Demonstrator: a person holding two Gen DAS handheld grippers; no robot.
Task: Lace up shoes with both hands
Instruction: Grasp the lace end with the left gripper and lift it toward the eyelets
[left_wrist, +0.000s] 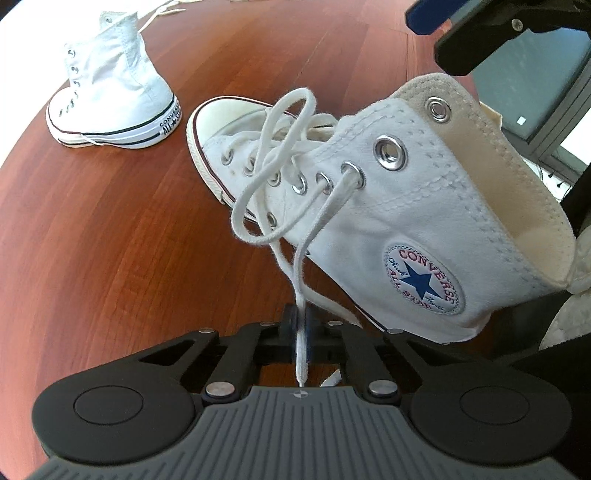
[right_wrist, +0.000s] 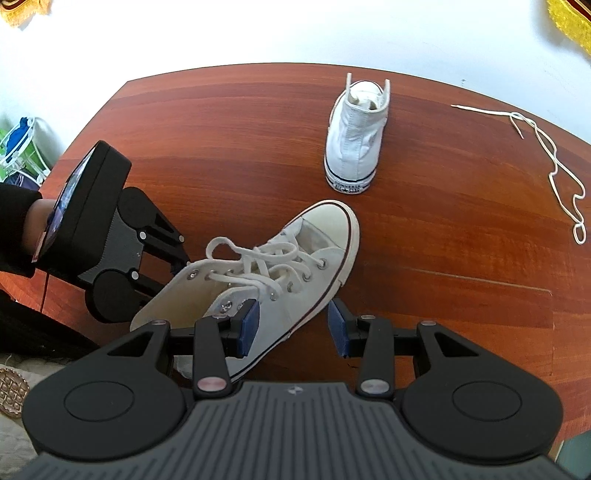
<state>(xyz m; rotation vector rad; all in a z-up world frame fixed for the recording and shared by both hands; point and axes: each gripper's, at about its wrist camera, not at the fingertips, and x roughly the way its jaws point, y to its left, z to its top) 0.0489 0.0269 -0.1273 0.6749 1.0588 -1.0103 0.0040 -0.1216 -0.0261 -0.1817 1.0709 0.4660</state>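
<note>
Left wrist view shows the left gripper (left_wrist: 301, 325) at bottom centre, its jaws pressed together on a white lace (left_wrist: 300, 343) that runs up to an upper eyelet of the near high-top shoe (left_wrist: 369, 206), which lies tilted on the wooden table (left_wrist: 110, 240). A second white shoe (left_wrist: 114, 92) stands upright at upper left. In the right wrist view, the right gripper (right_wrist: 293, 325) hangs spread wide, one pad beside the shoe's side, gripping nothing. A loose lace (right_wrist: 554, 166) lies at the right.
</note>
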